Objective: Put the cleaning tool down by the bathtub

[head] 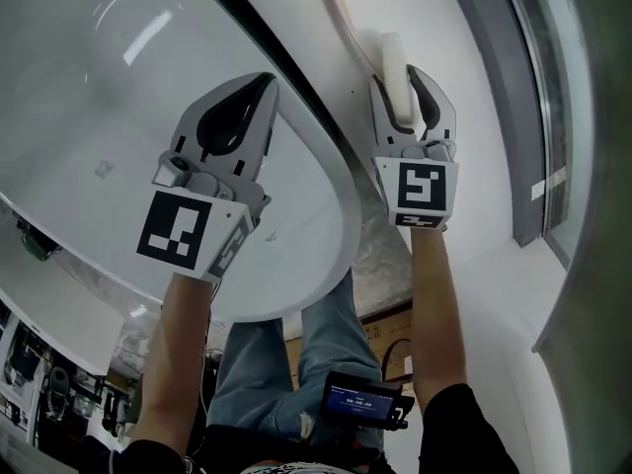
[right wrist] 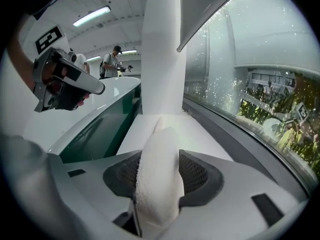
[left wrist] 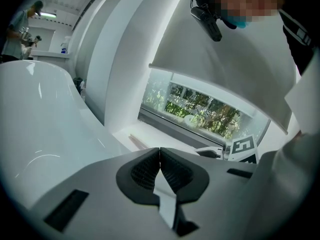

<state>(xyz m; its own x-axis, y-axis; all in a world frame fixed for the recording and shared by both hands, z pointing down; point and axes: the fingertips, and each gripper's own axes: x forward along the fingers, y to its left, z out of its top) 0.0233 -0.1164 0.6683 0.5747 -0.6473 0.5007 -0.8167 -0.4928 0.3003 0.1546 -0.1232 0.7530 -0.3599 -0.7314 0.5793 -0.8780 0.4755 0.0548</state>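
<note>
Right gripper view shows the tool (right wrist: pixel 157 184), a white fluffy pad, between the jaws of the right gripper (right wrist: pixel 160 155). The jaws stand wide and their pads seem to touch the fluff on both sides, so I judge it a light hold. The left gripper (head: pixel 265 82) has its jaws together on nothing and hangs over the tub (head: pixel 99 166).

The tool is above the white floor strip (right wrist: pixel 205 134), just beside the green side of the tub. I cannot tell if its far end rests there yet.

I see three risks. If I let go while the pad is not down, it falls, and it can roll against the tub or toward the window (right wrist: pixel 260 84). The fluff can also catch on the ribbed pads, so pulling back would drag the tool away from its place. And a thin stick (head: pixel 341 18) runs on from the pad along the strip. I take it for the handle, and a turn of my wrist could swing it against the tub.

The strip is narrow, smooth and glossy, so things will slide on it easily. It ends at a white pillar (right wrist: pixel 160 49). The window is curved, with green plants behind it. The room is bright, with long ceiling lamps (right wrist: pixel 92 15), and people (right wrist: pixel 116 59) stand far behind the tub.
</note>
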